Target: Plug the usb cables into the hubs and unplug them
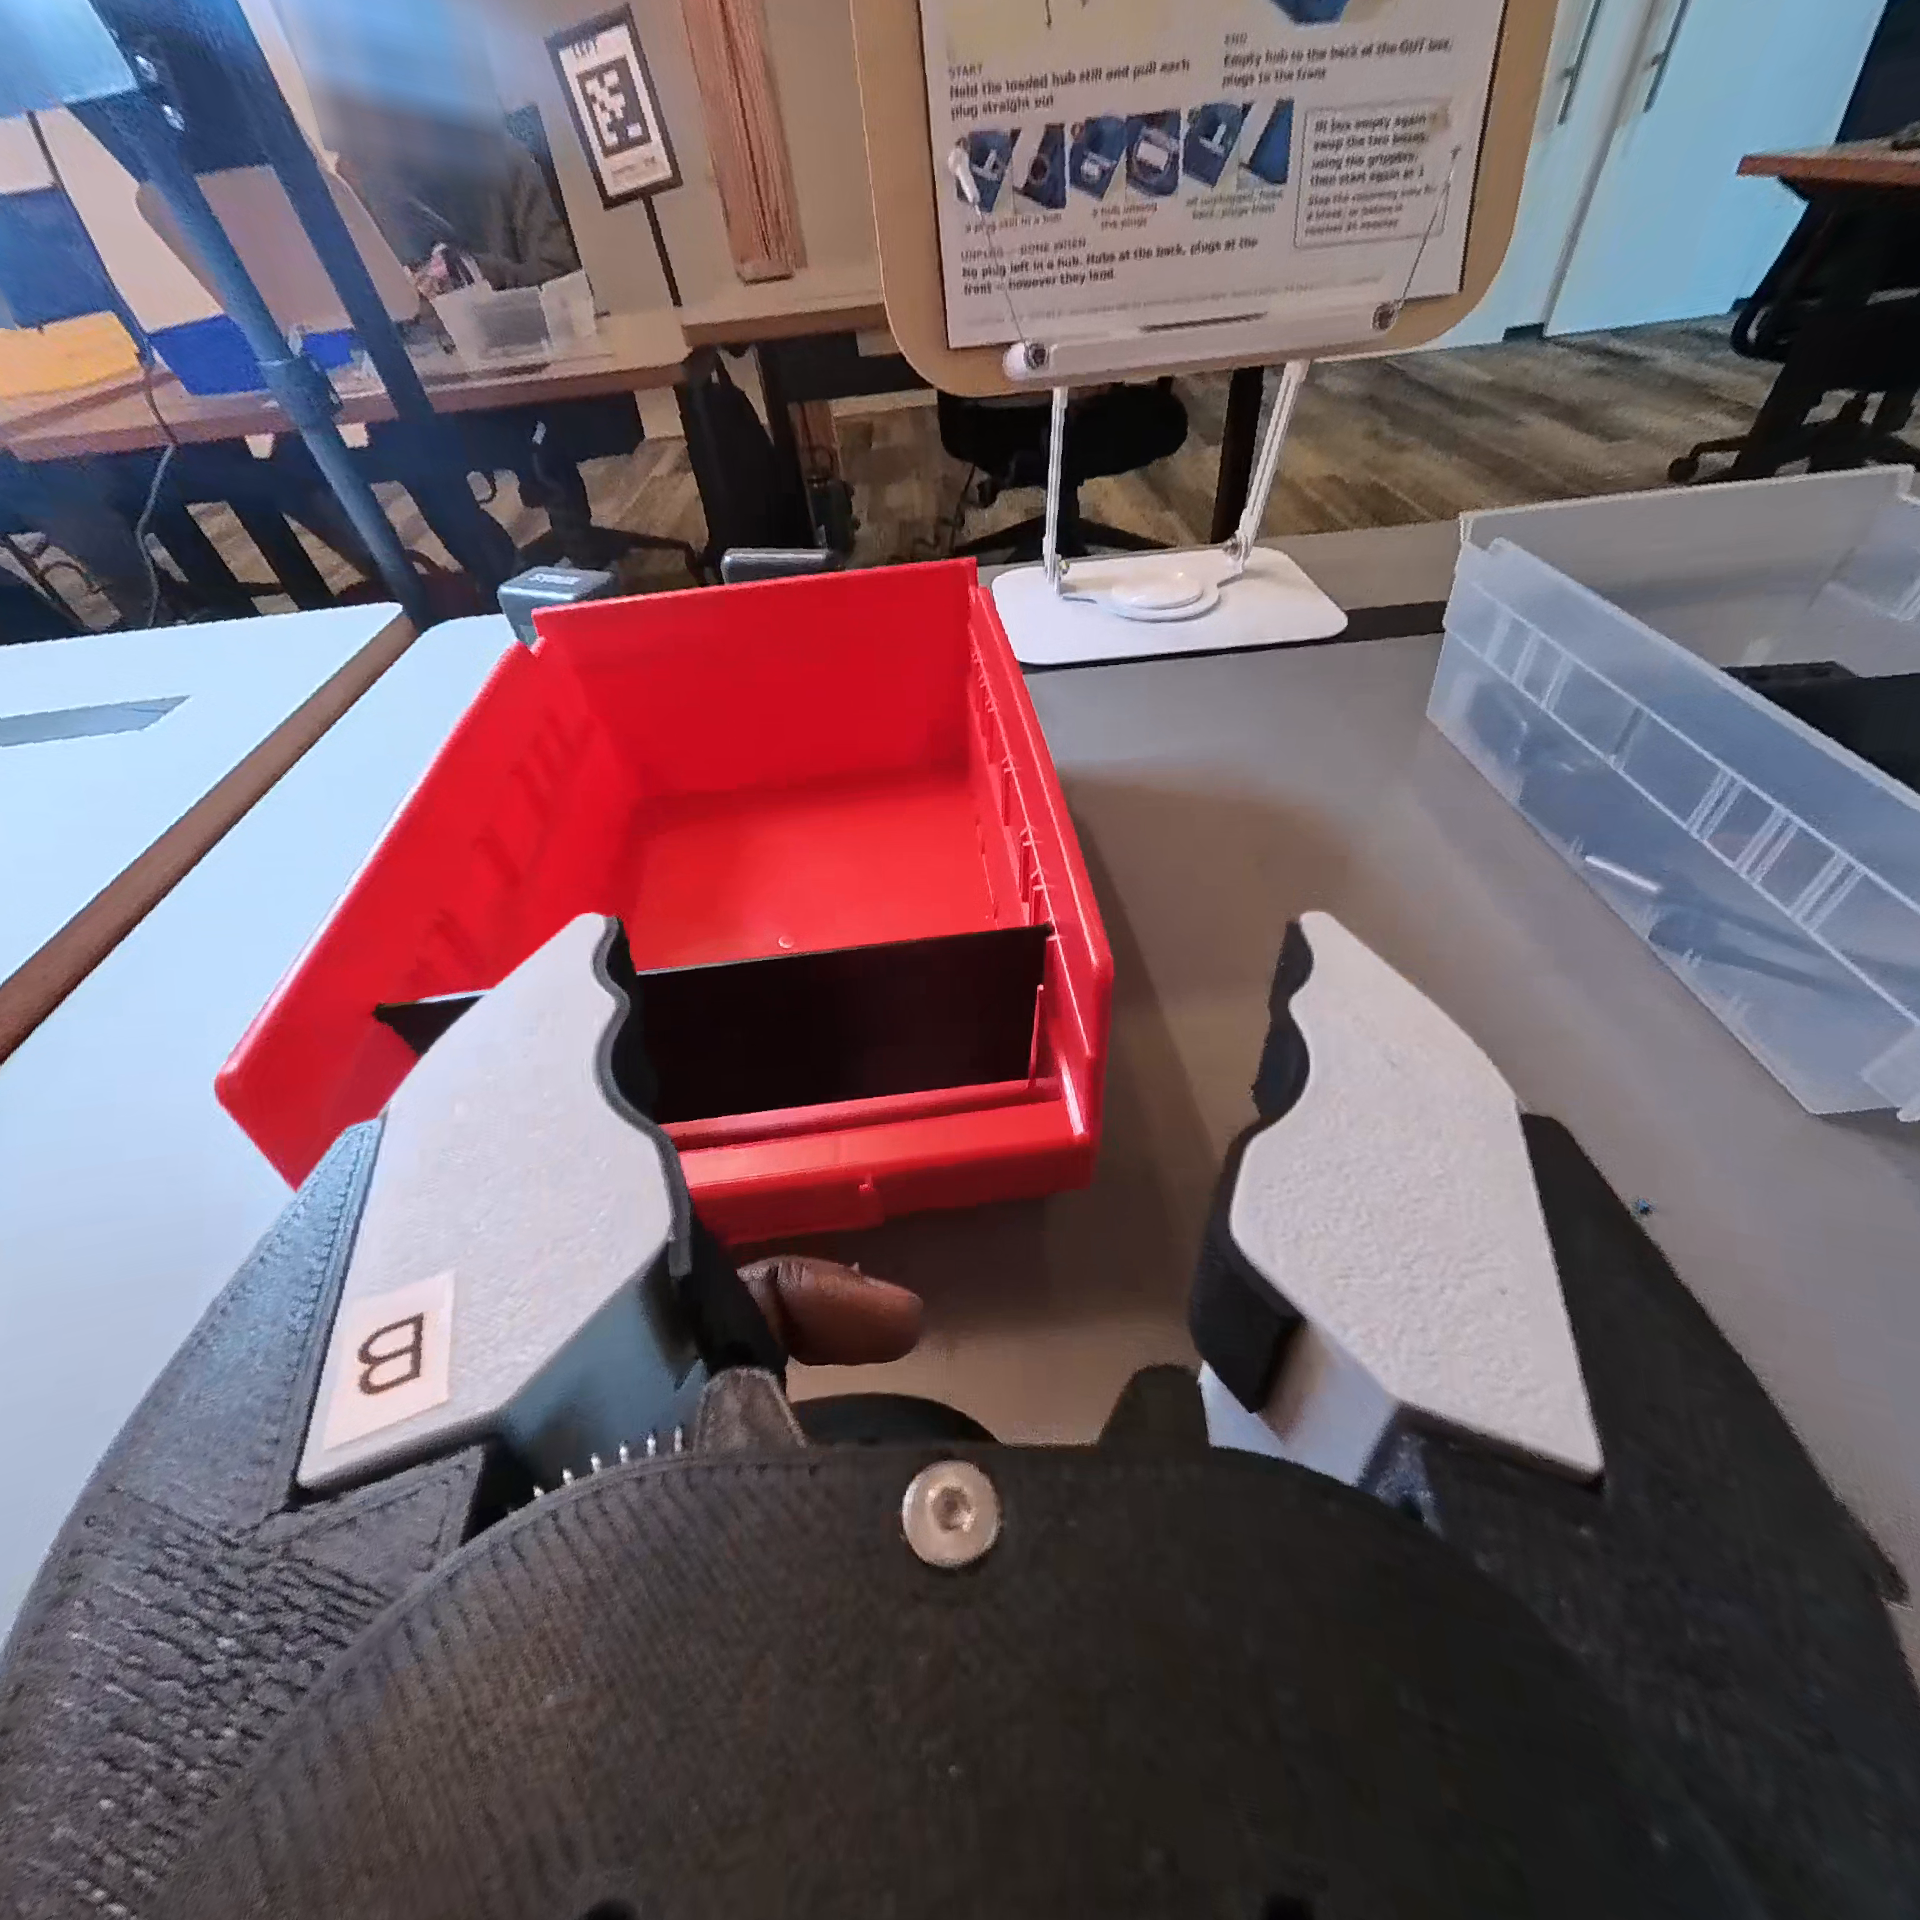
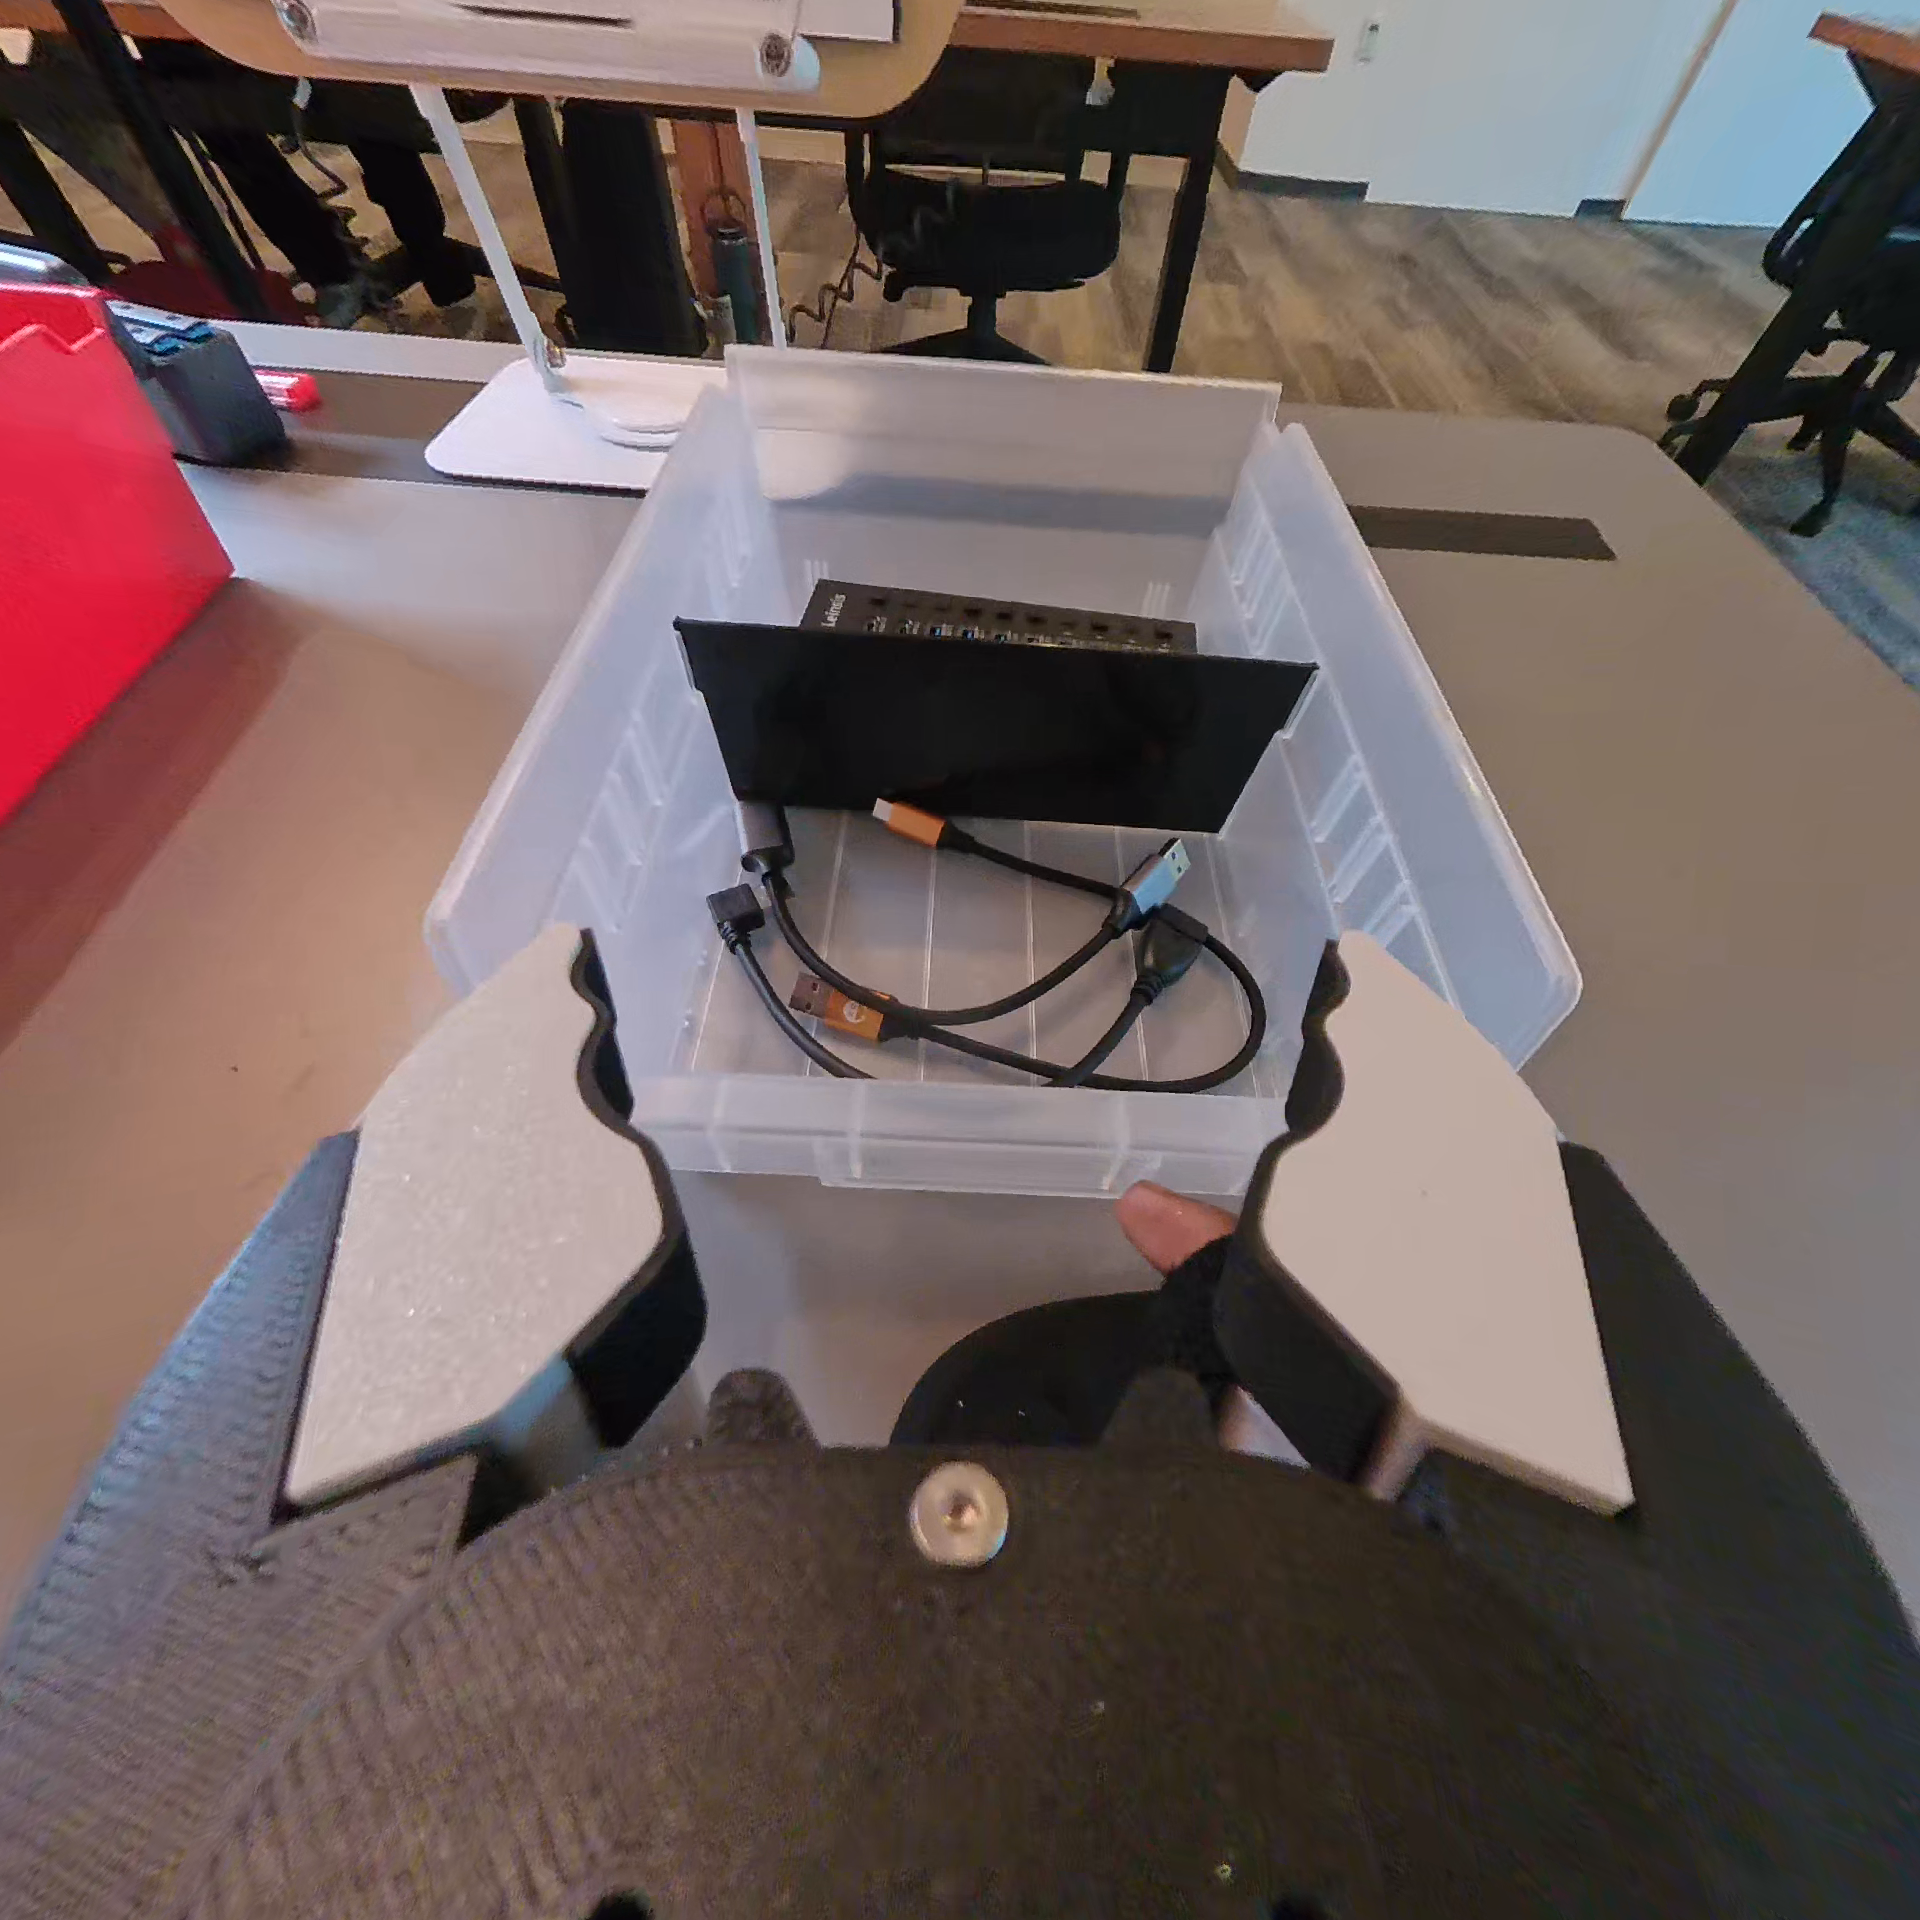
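In the right wrist view a clear plastic bin point(image 2: 1455, 790) stands on the grey table. A black divider point(image 2: 987, 738) splits it. Behind the divider lies a black USB hub point(image 2: 997, 623). In front of it lie several loose black USB cables point(image 2: 997, 987), with orange plugs point(image 2: 847, 1008) and a silver plug point(image 2: 1158, 878). My right gripper point(image 2: 956, 997) is open and empty, just before the bin's near wall. In the left wrist view my left gripper point(image 1: 951, 977) is open and empty, over the near right corner of an empty red bin point(image 1: 436, 914) with its own black divider point(image 1: 842, 1029).
The clear bin also shows at the right of the left wrist view point(image 1: 1683, 831). The red bin shows at the left of the right wrist view point(image 2: 83, 540). A white stand base point(image 1: 1164, 613) holding an instruction board point(image 1: 1205, 156) stands at the table's back. Office chairs and desks lie beyond. Measured from the fingertips, the silver plug point(image 2: 1158, 878) is 12 cm or so from the right gripper and 40 cm from the left.
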`<state>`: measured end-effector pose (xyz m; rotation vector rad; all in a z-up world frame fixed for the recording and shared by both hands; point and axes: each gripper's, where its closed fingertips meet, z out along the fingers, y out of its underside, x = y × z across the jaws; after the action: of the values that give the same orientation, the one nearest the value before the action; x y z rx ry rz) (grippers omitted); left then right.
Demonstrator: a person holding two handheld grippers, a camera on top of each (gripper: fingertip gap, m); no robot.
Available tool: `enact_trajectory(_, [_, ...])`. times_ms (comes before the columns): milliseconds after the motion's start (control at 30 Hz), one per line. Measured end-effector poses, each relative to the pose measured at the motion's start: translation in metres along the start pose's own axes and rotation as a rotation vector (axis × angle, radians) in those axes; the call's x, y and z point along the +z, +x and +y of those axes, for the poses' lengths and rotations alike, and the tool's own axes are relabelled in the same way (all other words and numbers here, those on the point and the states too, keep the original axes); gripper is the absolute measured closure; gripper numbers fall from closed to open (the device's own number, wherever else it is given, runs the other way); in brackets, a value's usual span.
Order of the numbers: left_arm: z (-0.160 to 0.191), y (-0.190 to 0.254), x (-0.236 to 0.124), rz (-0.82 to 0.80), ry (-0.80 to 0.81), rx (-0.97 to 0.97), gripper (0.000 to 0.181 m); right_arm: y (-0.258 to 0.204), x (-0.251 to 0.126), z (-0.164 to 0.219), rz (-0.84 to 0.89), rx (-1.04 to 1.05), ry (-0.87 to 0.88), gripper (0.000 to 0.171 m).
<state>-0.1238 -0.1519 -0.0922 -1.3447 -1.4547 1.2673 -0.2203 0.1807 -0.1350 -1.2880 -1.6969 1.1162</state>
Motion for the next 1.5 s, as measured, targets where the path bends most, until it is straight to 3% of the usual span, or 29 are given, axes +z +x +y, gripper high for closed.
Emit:
enact_trajectory(667, [0.011,0.011,0.006,0.011,-0.030,0.058,0.062,-0.016,-0.006,-0.008,-0.028,-0.029,0.024,0.047])
enact_trajectory(733, [0.014,0.013,0.008,0.003,-0.038,0.079,0.065,-0.041,-0.016,-0.018,-0.162,0.015,0.075,0.052])
enact_trajectory(833, [0.018,0.009,0.012,-0.065,-0.036,0.149,0.089,-0.120,-0.062,-0.040,-0.592,0.124,0.190,0.062])
enact_trajectory(933, [0.025,0.006,0.014,-0.132,-0.060,0.228,0.089,-0.201,-0.123,-0.044,-0.963,0.149,0.226,0.063])
enact_trajectory(1000, [0.031,0.009,0.014,-0.134,-0.073,0.247,0.089,-0.246,-0.153,-0.032,-1.104,0.073,0.206,0.068])
enact_trajectory(1167, [0.034,0.016,0.015,-0.156,-0.068,0.303,0.089,-0.289,-0.162,-0.014,-1.104,-0.105,0.190,0.075])
enact_trajectory(1500, [0.030,0.013,0.016,-0.231,-0.025,0.366,0.088,-0.286,-0.147,-0.007,-0.984,-0.218,0.178,0.071])
